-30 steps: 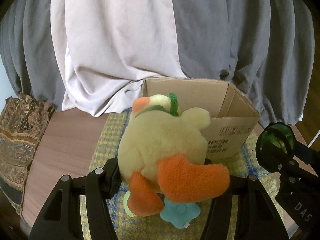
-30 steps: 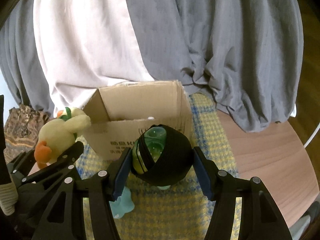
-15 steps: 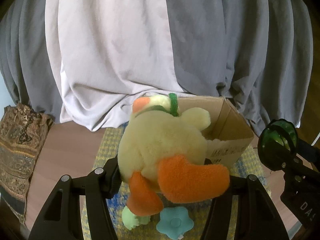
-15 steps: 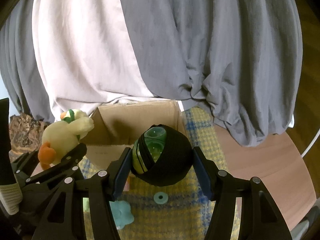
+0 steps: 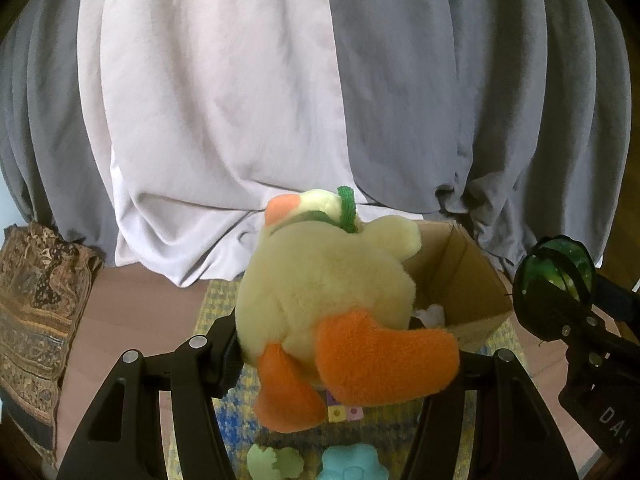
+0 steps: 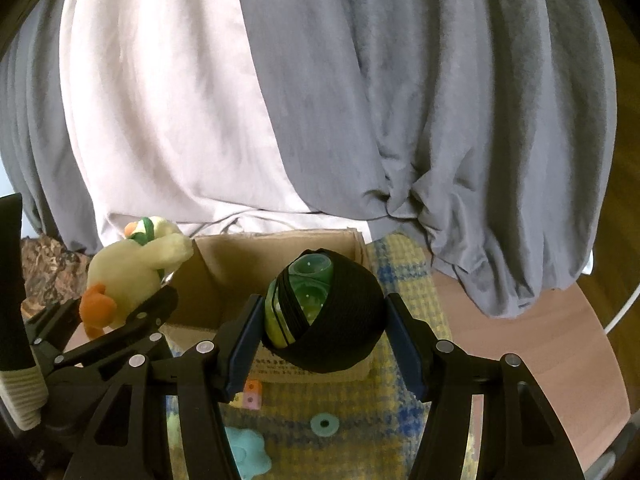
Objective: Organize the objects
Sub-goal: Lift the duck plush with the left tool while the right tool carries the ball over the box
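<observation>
L gripper point(image 5: 340, 340): pinching yellow plush duck point(image 5: 324, 280), held up just beside cardboard box point(image 5: 472, 276), its left side. R gripper point(image 6: 324, 320): clamped on green ball in black netting point(image 6: 324, 316), in front of box. Both over yellow-blue woven mat point(image 6: 400, 400) w/ small toy pieces point(image 6: 324, 425).

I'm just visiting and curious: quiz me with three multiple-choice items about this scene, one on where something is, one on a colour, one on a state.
1. Where do the small foam shapes lie?
A. on the checked mat
B. inside the box
C. on the curtain

2. What colour are the plush duck's feet?
A. blue
B. orange
C. black

3. What is the cardboard box's state?
A. taped shut
B. crushed flat
C. open at the top

Answers:
1 A: the foam shapes rest on the checked mat, in front of the box.
2 B: the plush duck in the left tool has orange feet.
3 C: the cardboard box shows its inner walls.
</observation>
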The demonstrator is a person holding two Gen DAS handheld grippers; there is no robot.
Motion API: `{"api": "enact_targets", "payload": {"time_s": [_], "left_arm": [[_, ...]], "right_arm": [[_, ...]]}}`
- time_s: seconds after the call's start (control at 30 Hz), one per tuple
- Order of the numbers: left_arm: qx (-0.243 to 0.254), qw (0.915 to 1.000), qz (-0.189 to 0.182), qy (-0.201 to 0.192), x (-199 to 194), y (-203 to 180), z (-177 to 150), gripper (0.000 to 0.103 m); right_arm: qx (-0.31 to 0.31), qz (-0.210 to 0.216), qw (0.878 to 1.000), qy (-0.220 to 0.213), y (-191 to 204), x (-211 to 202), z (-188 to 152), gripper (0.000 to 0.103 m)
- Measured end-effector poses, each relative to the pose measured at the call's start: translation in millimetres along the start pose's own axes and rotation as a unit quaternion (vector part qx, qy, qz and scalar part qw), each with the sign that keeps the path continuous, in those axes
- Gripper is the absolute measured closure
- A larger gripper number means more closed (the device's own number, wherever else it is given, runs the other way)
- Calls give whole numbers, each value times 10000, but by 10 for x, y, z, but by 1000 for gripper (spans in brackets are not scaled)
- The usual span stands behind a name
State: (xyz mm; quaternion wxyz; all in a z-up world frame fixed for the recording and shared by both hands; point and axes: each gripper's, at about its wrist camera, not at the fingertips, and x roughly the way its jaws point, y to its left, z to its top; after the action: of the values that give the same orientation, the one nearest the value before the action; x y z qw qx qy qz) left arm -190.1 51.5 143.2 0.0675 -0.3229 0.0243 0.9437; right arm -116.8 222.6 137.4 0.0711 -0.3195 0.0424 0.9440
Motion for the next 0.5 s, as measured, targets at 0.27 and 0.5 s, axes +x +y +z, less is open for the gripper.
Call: {"api": "enact_targets", "payload": {"time_s": [0.27,0.5], "left_arm": [[25,10000,-52,28,198,-18,149,43],[-34,9999,-94,103,409,-20,255,43]], "right_arm": [[-10,-14,10000,23,-11,169,135,43],[18,19,9999,97,-20,375,230,43]]}}
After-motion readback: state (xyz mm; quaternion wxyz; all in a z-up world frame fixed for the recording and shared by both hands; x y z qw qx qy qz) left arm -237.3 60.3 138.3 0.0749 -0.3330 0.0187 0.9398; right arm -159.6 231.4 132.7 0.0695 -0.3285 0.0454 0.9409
